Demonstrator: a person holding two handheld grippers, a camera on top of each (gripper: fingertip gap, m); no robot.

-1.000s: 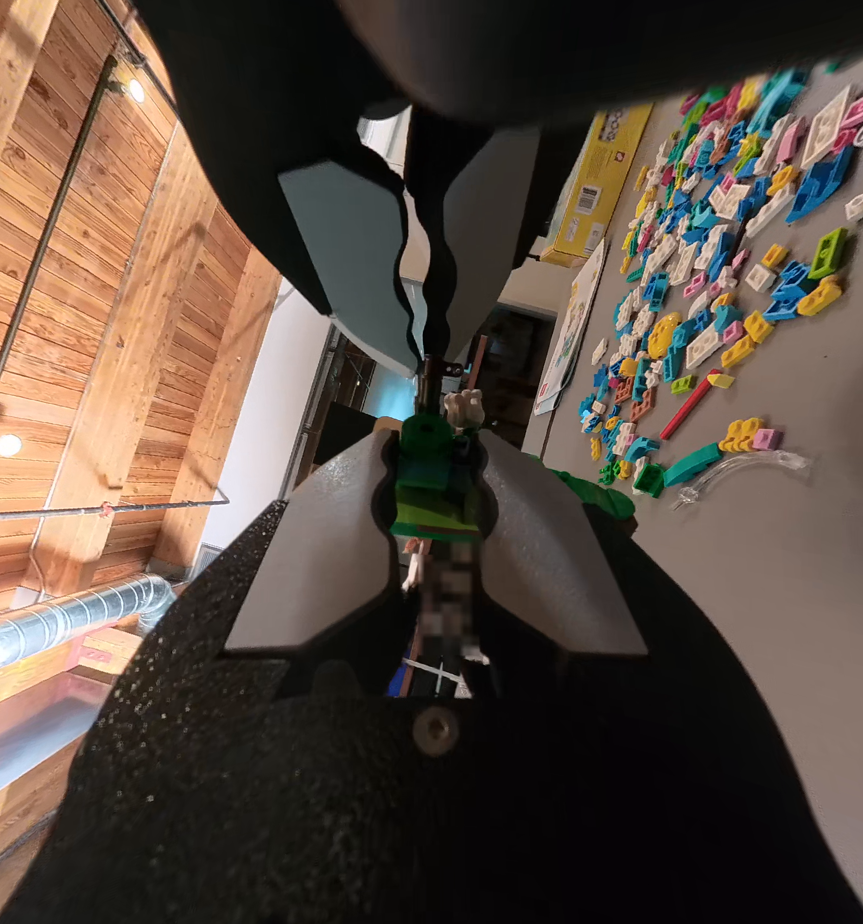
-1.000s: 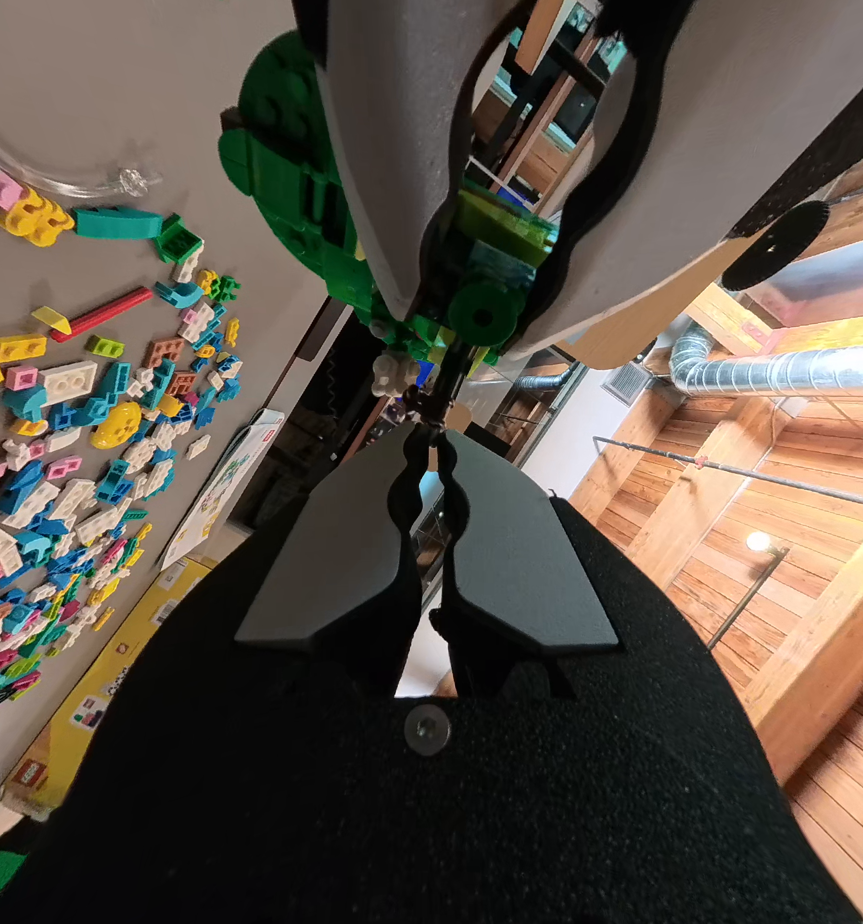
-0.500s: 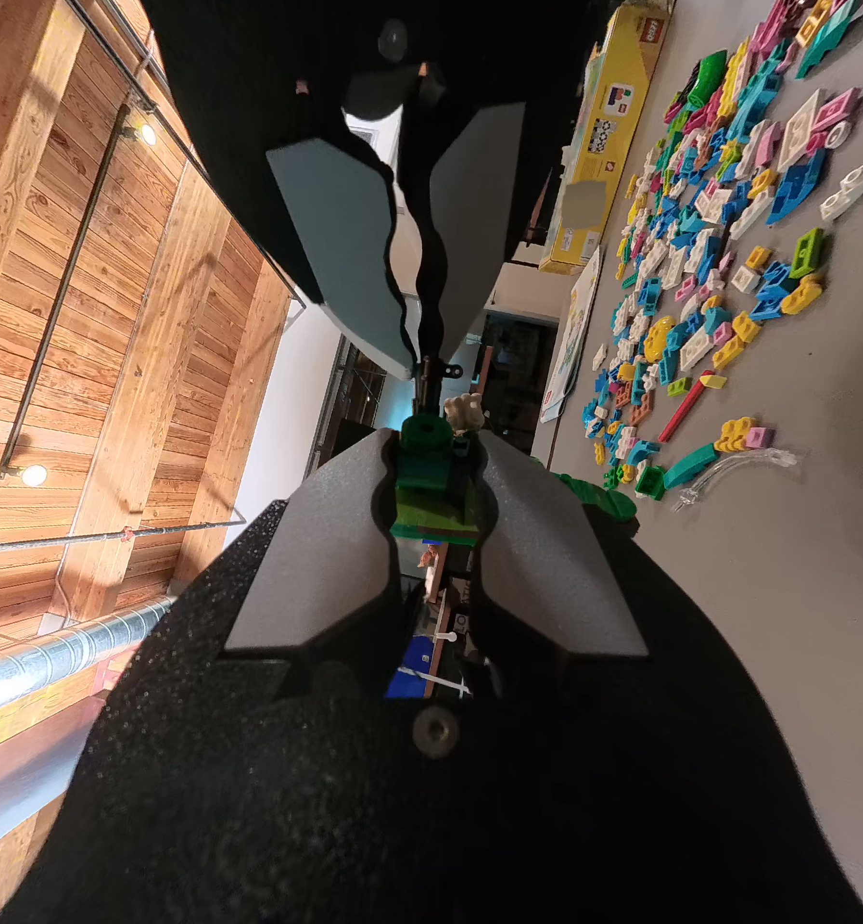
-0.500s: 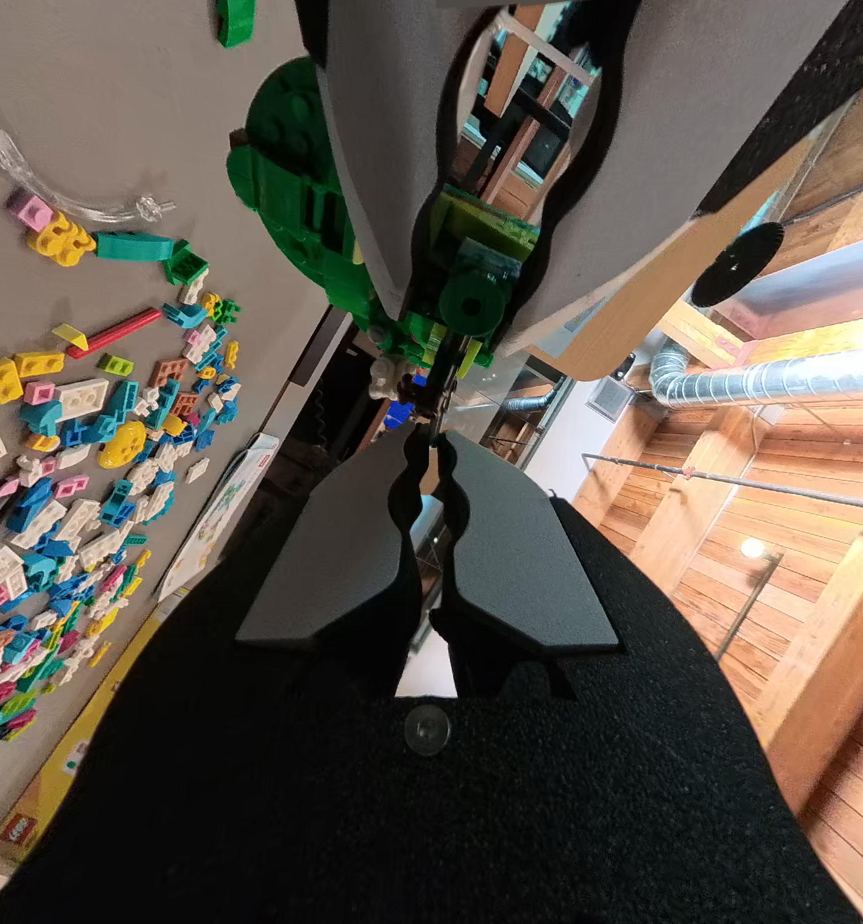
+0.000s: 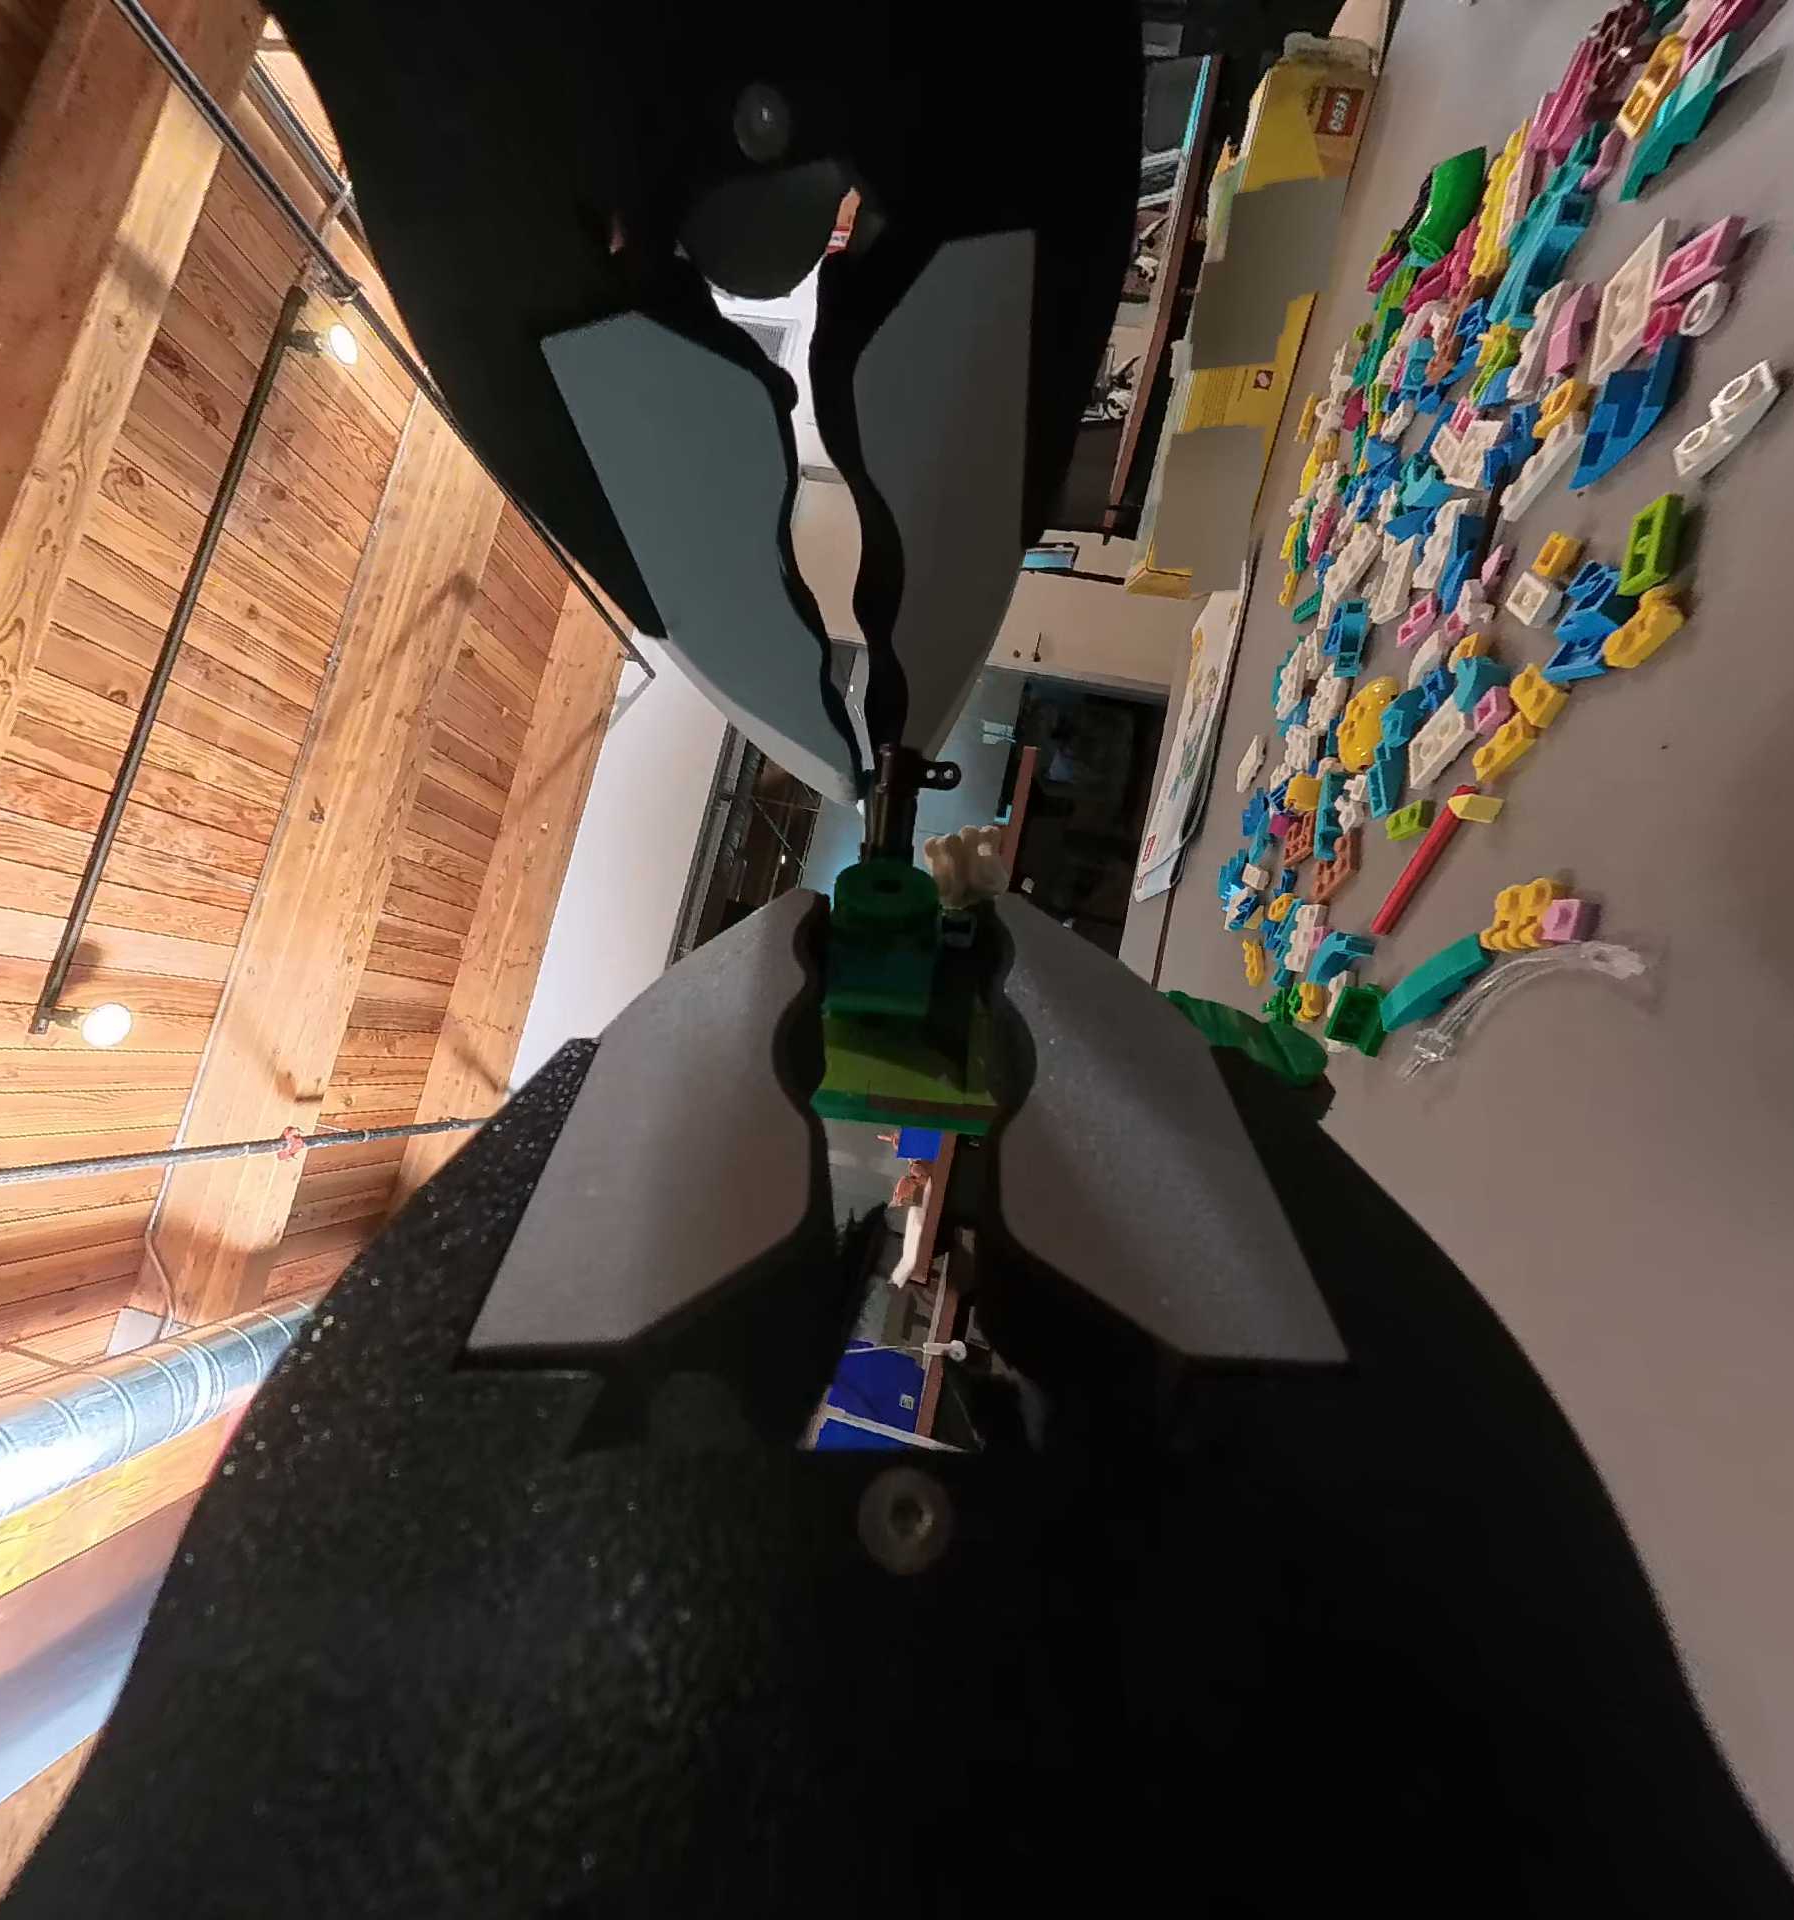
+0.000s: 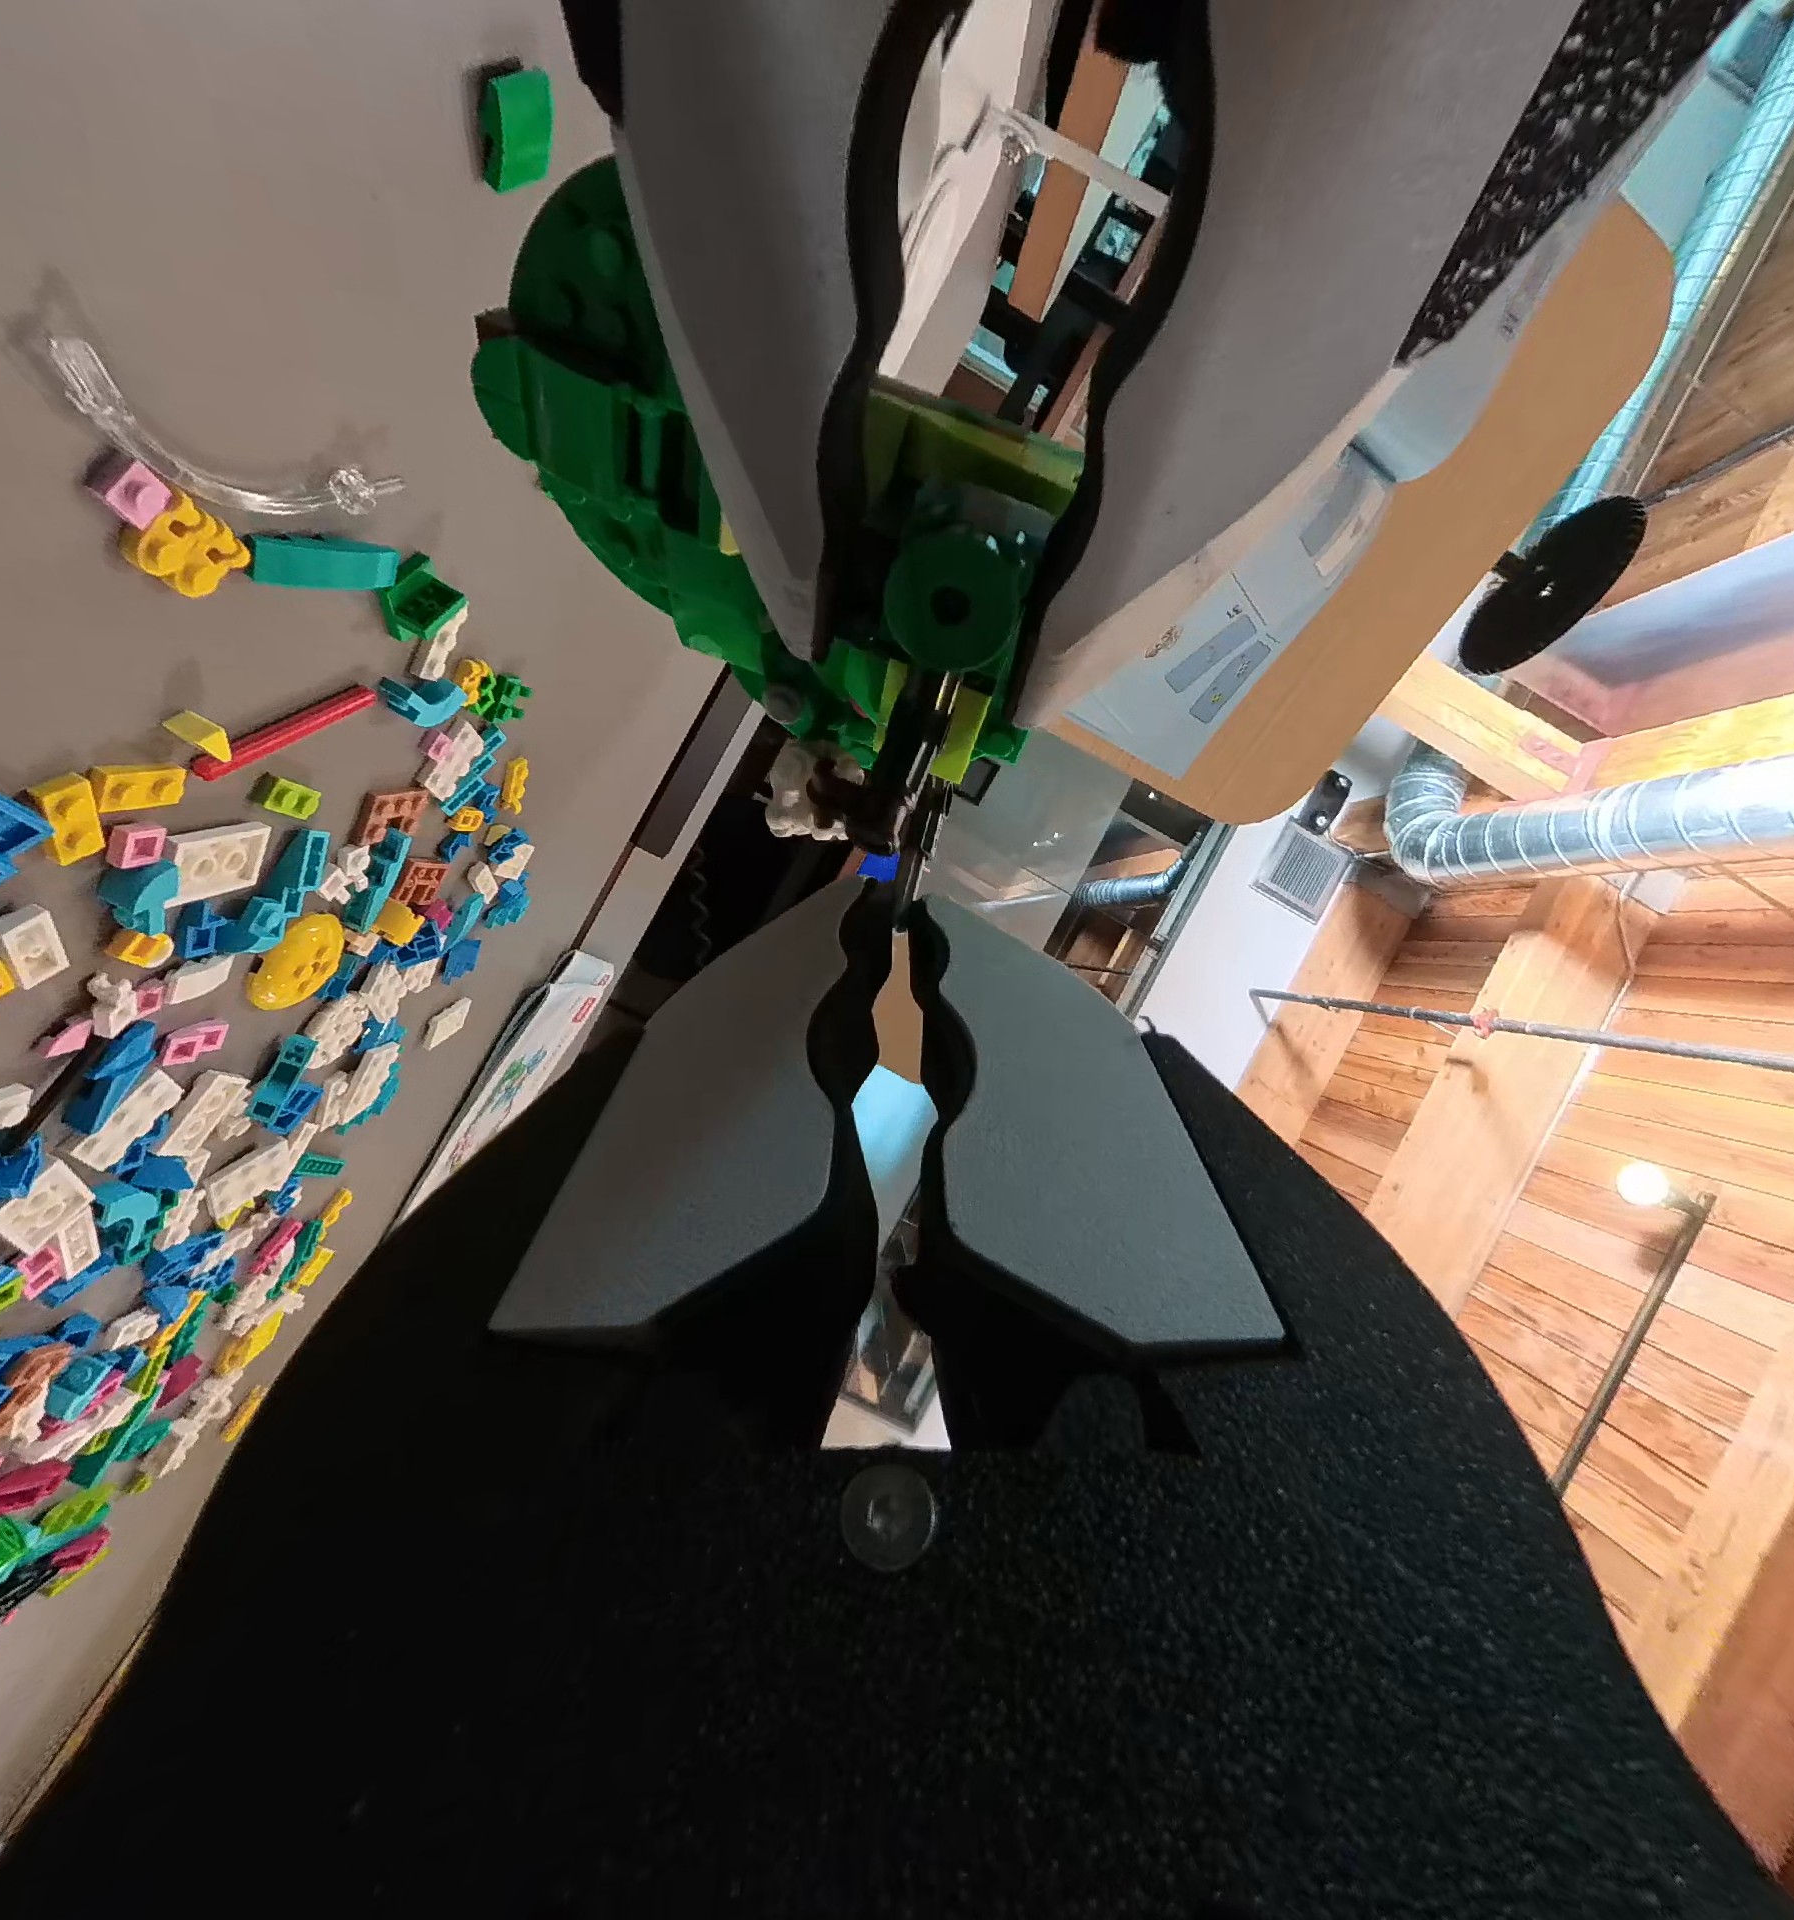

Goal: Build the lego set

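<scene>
Left claw [image 5: 908, 997] is clamping the green build [image 5: 888, 1003] steady above the desk [image 5: 1599, 1195]; right claw [image 6: 898, 920], facing it, is pinching the thin black stem [image 6: 914, 821] to seat it.

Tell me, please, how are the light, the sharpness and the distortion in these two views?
Left wrist view: wide-angle bending curves the wooden wall; a ceiling lamp glares; the green lego build in the left hand-held gripper is sharp but dim. Right wrist view: similar bending; the loose bricks at the left edge are slightly soft; the right hand-held gripper looks dark.
</scene>
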